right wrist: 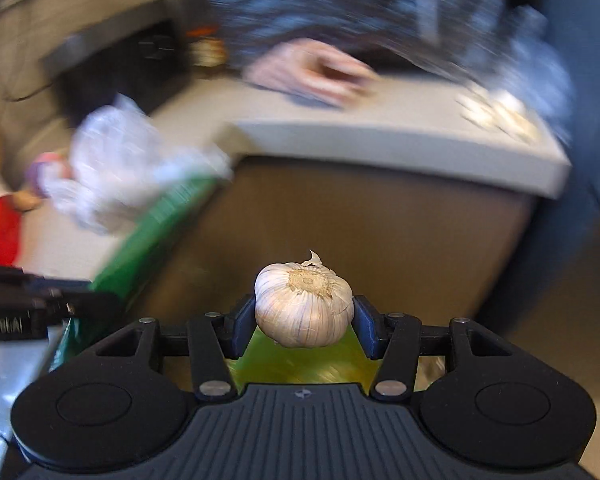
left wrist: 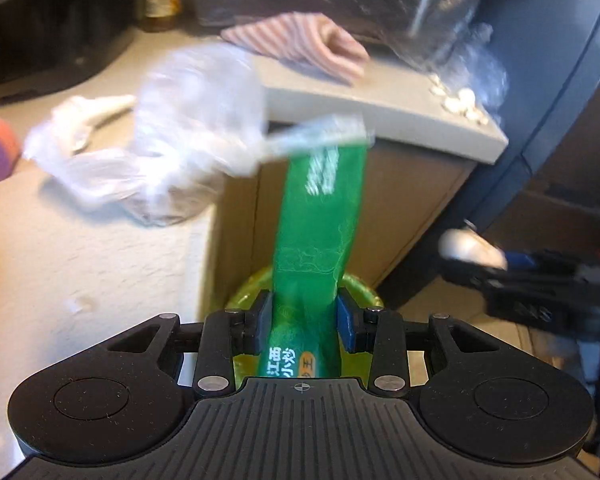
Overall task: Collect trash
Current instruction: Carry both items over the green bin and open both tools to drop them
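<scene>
Left wrist view: one glossy green wrapper point(left wrist: 320, 216), long axis running away from the camera, is clamped in the left tool point(left wrist: 305, 322) above a yellow-lined bin point(left wrist: 244, 300). One papery, round garlic bulb point(right wrist: 303, 305) sits pinched in the right tool point(right wrist: 305, 326). Crumpled clear plastic point(left wrist: 172, 152) lies on the speckled worktop point(left wrist: 100, 264).

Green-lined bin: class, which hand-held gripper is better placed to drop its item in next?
Left, probably: its hand-held gripper holds the green wrapper right above the bin.
</scene>
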Demonstrator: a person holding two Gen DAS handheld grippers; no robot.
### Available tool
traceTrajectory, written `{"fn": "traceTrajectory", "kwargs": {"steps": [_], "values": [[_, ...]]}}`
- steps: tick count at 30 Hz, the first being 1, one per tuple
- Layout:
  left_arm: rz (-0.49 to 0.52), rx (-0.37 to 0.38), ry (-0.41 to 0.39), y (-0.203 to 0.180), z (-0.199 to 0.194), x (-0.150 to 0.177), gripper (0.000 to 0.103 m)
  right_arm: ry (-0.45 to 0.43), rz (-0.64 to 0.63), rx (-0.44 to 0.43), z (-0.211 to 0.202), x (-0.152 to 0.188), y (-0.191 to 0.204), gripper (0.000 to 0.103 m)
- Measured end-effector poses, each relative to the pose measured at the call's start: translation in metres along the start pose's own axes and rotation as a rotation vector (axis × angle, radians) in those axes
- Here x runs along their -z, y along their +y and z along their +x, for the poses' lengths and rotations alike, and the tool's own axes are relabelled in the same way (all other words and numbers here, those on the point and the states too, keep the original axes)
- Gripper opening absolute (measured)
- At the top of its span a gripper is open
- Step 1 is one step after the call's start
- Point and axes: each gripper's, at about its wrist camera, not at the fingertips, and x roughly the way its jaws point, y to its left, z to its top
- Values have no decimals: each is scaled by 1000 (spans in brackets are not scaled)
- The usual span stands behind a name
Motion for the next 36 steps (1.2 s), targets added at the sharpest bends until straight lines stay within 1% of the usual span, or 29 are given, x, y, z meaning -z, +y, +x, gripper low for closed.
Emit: {"fn": "traceTrajectory", "kwargs": {"steps": [2,3,6,8,11,14,16,18,20,21,22,24,29,32,36], "values": [[-38,-17,-21,7,5,-5,38,28,67,39,1,12,-18,51],[-64,-25,-26,13,6,-8,38,41,92,43,3,17,-26,51],[-160,-22,-24,29,0,-13,38,64,114,46,6,27,-36,51],[-189,-11,-17,31,-4,-10,38,72,122,42,11,28,-38,51],[-190,-4,0,25,-3,0,38,70,118,20,17,25,-33,51],[-198,17,35,16,4,12,38,57,86,2,19,19,-27,51],[-209,23,40,10,8,21,38,46,67,1,18,17,-25,51],[-229,51,17,5,14,23,38,35,54,8,16,16,-25,51],[-240,81,-45,2,24,21,39,31,49,17,15,16,-28,51],[-230,78,-60,1,34,18,39,31,47,23,16,14,-29,51],[-224,62,-52,0,44,16,38,31,45,32,17,13,-31,51],[-260,27,-20,1,60,12,39,25,38,43,18,10,-33,51],[-266,11,64,-3,69,7,39,30,24,35,25,11,-35,51],[-296,42,87,-3,69,9,39,60,16,18,35,14,-33,51],[-302,98,46,-2,54,11,39,90,-19,-28,54,16,-26,53]]}}
